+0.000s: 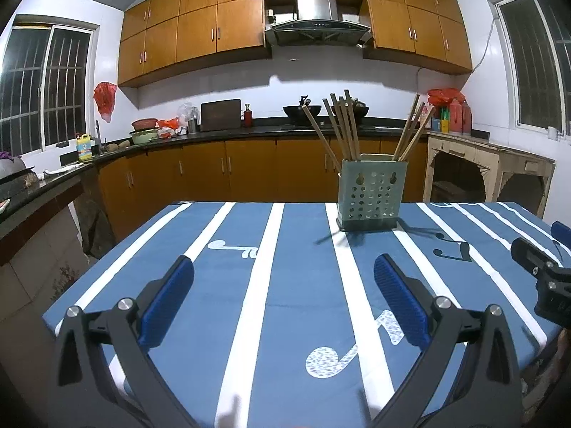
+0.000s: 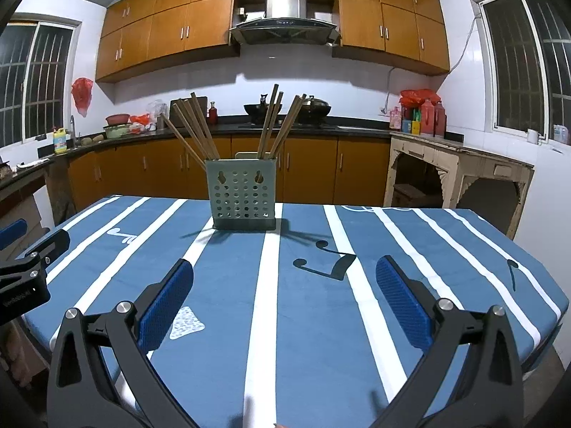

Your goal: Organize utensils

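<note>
A pale green perforated utensil holder (image 1: 371, 194) stands upright near the far edge of the table, also in the right wrist view (image 2: 242, 196). Several wooden chopsticks (image 1: 342, 125) stand in it, leaning in two bunches (image 2: 200, 128). My left gripper (image 1: 283, 292) is open and empty, low over the near part of the table. My right gripper (image 2: 283, 292) is open and empty too, beside it. Each shows at the edge of the other's view: right one (image 1: 546, 274), left one (image 2: 28, 271).
The table wears a blue cloth with white stripes and music notes (image 1: 249, 267). Behind it runs a dark kitchen counter (image 1: 249, 130) with woks, bottles and bowls. A worn white side table (image 2: 460, 167) stands at the right.
</note>
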Tool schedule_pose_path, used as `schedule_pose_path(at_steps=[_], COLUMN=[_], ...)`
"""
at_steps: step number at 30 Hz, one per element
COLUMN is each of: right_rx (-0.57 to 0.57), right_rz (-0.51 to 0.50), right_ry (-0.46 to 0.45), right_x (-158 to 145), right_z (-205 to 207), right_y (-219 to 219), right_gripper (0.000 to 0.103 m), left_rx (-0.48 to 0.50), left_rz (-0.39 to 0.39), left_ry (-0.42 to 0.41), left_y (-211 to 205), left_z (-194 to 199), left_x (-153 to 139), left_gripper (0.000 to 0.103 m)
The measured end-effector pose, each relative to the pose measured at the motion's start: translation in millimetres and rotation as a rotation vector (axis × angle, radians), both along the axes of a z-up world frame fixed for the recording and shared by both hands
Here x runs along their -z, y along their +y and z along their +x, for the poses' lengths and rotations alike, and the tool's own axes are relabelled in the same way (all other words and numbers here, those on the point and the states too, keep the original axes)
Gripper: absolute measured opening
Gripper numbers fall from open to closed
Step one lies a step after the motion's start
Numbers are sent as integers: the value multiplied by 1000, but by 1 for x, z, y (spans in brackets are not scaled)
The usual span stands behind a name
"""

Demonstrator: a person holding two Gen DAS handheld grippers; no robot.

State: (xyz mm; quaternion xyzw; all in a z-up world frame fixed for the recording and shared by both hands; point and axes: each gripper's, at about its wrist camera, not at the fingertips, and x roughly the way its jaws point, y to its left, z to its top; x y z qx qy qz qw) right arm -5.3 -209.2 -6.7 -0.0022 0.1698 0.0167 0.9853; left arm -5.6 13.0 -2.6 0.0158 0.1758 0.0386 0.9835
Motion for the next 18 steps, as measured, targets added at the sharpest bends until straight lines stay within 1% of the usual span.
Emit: schedule_pose_path(at_steps=[18], right_rx=[3], right_rz=[21], right_ry=[16], right_x=[4], right_z=[2], right_y=[0], right_gripper=[101], left_rx=[-4], left_rz=[-12], left_ry=[21], left_y=[1], left_z=[1], left_x=[6], left_gripper=[99])
